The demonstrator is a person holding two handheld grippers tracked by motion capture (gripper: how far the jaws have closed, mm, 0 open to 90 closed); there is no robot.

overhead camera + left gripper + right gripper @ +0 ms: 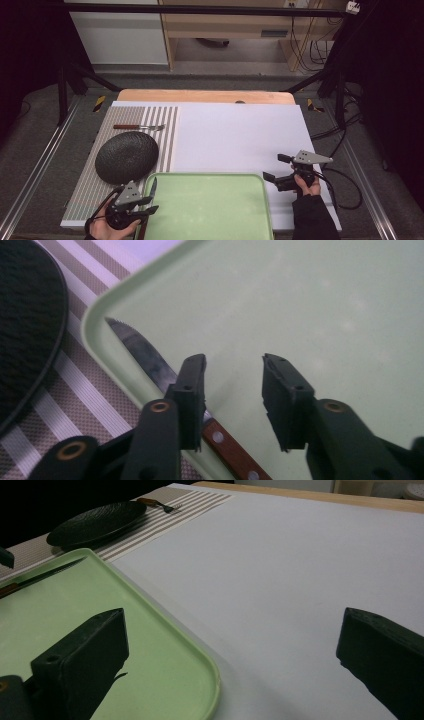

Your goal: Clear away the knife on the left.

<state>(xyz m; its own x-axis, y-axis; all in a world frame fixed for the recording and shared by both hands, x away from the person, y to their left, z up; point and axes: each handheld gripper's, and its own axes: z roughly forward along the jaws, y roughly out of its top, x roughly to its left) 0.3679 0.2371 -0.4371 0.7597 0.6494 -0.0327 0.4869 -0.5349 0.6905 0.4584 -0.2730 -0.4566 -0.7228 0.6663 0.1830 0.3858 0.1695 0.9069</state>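
1. Knife with a dark serrated steel blade and a brown riveted wooden handle is the thing you work on. It lies on the left rim of the pale green plastic tray, blade pointing away from you and handle toward you.
2. Your left gripper has its jaws spread apart with nothing between them. The near jaw stands just over the knife where blade meets handle, so I judge the knife is let go there and rests on the rim by itself.
3. Your right gripper waits beside the right edge of the tray, over the white sheet. Its jaws are also wide apart and hold nothing.
4. The blade looks thin, a little mottled, with small teeth near the tip. Half on the rim, it may slide.
5. The round black woven mat and the small fork with a wooden handle lie on the striped placemat, left of the tray.
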